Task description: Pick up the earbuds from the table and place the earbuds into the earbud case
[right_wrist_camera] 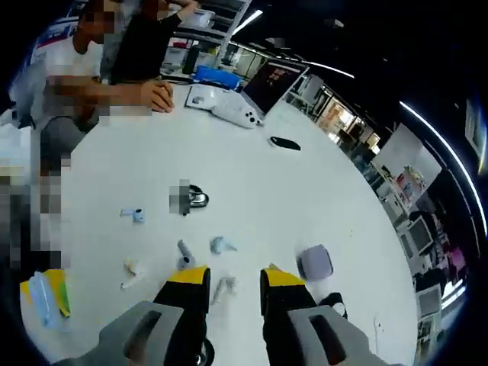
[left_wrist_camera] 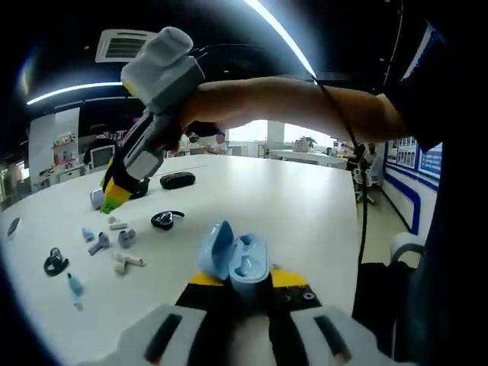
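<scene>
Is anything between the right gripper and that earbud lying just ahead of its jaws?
Nothing visible. The right gripper is open, and the earbud lies on bare table between its jaw tips; other earbuds sit off to the side.

A white round table (right_wrist_camera: 252,191) carries an open laptop (right_wrist_camera: 276,82), a white game controller (right_wrist_camera: 236,113) and a black oval case (left_wrist_camera: 177,180), with a person's hand (right_wrist_camera: 158,94) resting near its far edge.

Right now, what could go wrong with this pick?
1. Several small earbuds lie close around the right tongs; closing on the grey earbud between them might nudge its neighbours.
2. The left tongs pinch the open blue case low down; it could tip during insertion.
</scene>
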`<move>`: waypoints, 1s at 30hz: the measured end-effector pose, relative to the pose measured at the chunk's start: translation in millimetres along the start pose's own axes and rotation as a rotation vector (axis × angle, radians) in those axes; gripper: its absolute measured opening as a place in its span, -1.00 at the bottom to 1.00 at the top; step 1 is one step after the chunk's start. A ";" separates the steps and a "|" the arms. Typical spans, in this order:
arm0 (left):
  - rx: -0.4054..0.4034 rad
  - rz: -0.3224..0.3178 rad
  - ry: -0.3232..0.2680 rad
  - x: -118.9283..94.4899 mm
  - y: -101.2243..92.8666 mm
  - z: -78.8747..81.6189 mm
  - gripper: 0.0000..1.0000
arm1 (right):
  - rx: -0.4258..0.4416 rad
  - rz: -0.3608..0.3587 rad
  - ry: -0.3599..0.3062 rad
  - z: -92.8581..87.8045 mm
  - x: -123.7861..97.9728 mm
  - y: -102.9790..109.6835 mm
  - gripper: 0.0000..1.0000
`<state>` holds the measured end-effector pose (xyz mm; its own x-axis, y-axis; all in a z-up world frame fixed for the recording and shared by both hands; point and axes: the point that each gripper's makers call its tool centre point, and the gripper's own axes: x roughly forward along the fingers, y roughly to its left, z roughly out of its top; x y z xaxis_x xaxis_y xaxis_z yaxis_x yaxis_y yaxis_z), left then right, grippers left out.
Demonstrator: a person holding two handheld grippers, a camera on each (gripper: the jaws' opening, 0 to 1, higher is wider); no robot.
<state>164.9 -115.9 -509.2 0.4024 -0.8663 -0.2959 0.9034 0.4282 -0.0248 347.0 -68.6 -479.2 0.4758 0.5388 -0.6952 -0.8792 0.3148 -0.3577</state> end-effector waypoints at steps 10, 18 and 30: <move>-0.002 -0.002 -0.003 -0.1 0.5 -0.6 -0.61 | -0.122 0.036 0.105 -3.5 38.6 -4.6 -0.51; -0.001 -0.009 -0.003 -0.3 -0.3 -0.5 -0.61 | -0.117 0.050 0.102 1.1 46.9 -2.0 -0.50; 0.000 -0.010 -0.004 -0.5 -0.7 0.1 -0.61 | -0.110 0.078 0.089 10.1 50.8 5.2 -0.50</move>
<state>164.1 -115.8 -508.9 0.3937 -0.8717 -0.2919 0.9075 0.4191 -0.0275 366.9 -31.8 -510.1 0.4063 0.4853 -0.7742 -0.9131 0.1848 -0.3633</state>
